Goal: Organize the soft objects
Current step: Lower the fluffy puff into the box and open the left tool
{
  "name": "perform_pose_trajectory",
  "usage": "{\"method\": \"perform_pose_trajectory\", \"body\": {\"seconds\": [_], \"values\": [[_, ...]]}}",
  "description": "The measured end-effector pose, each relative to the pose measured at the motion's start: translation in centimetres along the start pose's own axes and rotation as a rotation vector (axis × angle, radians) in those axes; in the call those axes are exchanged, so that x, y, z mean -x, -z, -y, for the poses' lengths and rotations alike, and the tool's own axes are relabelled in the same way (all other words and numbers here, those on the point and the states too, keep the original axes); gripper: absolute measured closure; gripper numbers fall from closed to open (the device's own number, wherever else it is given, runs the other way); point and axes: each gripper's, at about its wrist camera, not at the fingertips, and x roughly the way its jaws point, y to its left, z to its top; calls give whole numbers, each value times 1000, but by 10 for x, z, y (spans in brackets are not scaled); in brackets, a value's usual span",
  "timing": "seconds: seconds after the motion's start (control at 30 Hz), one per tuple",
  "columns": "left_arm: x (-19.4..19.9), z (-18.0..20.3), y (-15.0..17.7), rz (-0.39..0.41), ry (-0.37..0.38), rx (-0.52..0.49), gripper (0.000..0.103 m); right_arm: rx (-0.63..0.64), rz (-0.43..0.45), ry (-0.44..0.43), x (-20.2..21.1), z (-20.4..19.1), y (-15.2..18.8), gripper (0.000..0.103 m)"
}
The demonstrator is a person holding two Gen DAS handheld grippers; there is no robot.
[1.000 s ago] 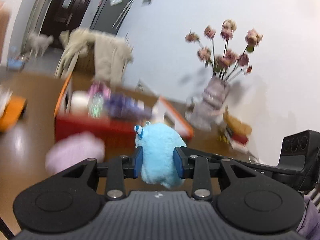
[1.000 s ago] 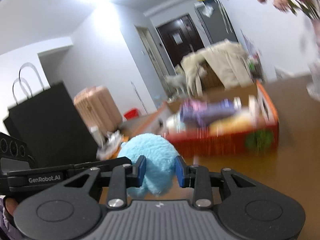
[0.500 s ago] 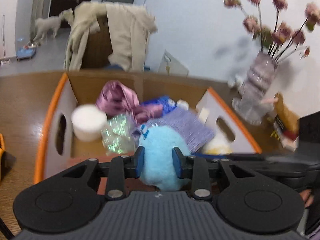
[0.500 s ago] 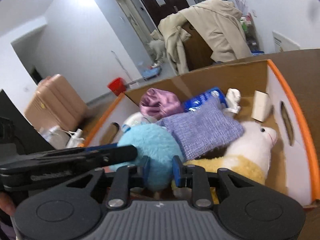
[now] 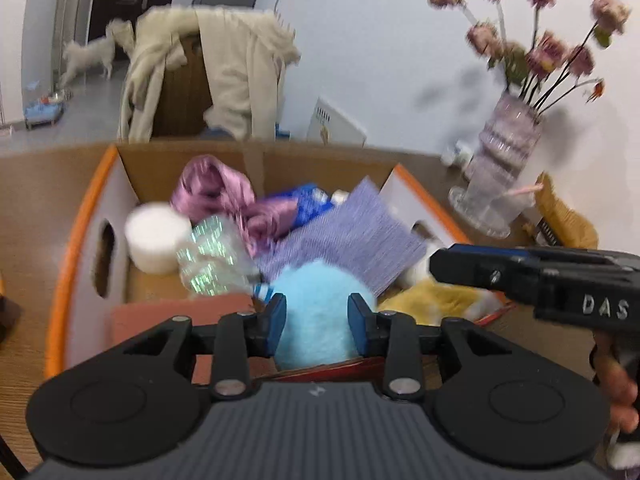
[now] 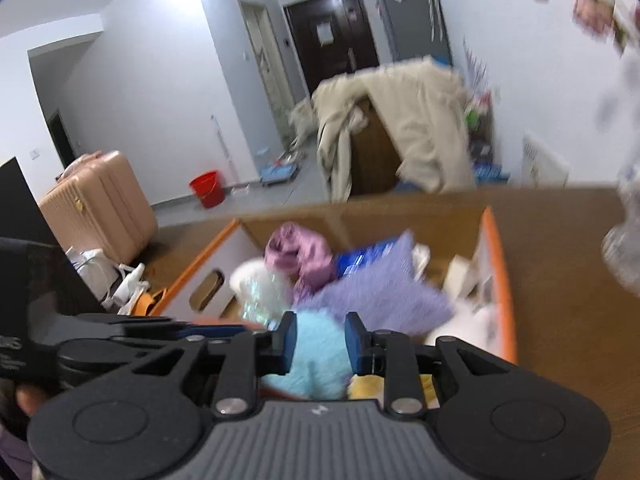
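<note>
Both my left gripper and right gripper pinch the blue plush at lower centre, over the cardboard box's near edge — I'd lower it beside the purple cloth, then release both together.

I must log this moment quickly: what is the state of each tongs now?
Left tongs: closed on the blue plush toy.
Right tongs: closed on the same blue plush toy.
</note>
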Motion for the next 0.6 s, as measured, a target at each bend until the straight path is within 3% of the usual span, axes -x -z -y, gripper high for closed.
{"method": "perform_pose_trajectory", "body": {"seconds": [0.1, 0.2, 0.3, 0.37, 0.43, 0.47, 0.6], "values": [[36, 15, -5, 74, -20, -28, 63, 21, 49, 37, 31, -2, -9, 73], [78, 31, -2, 167, -48, -64, 54, 57, 111, 89, 68, -11, -10, 61], [109, 42, 10, 242, -54, -87, 33, 84, 166, 116, 97, -19, 1, 50], [128, 50, 27, 321, -89, -98, 22, 124, 223, 149, 112, -28, 16, 27], [142, 57, 46, 389, -117, -108, 11, 162, 312, 197, 126, -38, 39, 12], [147, 59, 56, 416, -126, -111, 6, 188, 352, 216, 132, -42, 50, 10], [162, 68, 91, 476, -150, -155, 5, 233, 431, 256, 145, -56, 85, 7]]}}
